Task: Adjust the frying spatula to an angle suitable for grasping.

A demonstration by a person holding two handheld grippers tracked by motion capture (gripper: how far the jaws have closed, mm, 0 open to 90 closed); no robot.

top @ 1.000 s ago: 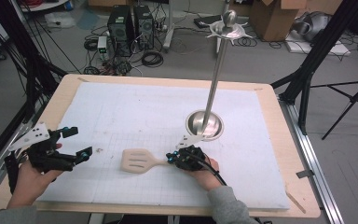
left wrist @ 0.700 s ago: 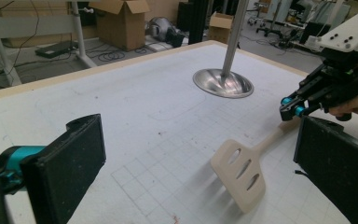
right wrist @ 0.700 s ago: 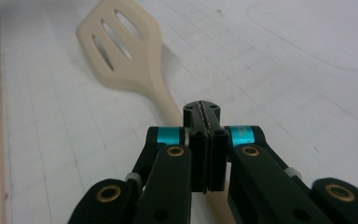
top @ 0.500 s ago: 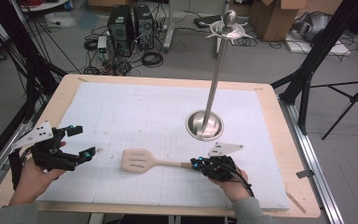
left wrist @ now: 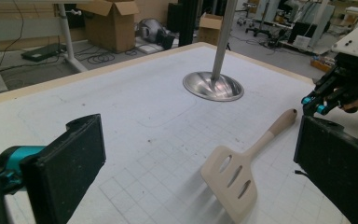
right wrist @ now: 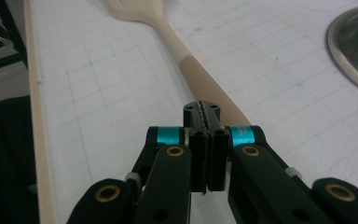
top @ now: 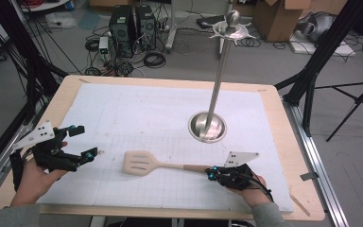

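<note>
While lying flat on the white mat (top: 137,118) near the stand base (top: 207,126), spatula (top: 144,163) awaits pickup. Right gripper (top: 211,174): pressed together, empty, at the handle end; spread before pinching. Left gripper (top: 82,142): spread wide, hovering well apart.

Both grippers: black frames w/ teal collars at the jaw roots. Left gripper (top: 78,142) has broad black textured pads (left wrist: 72,156) and a grey three-cornered plate w/ dark dots on top. Right gripper (right wrist: 207,114) shows brass-coloured pivot screws, ridged pads (small screws at the tips), black cable trailing. Grey sleeves at both wrists.
</note>
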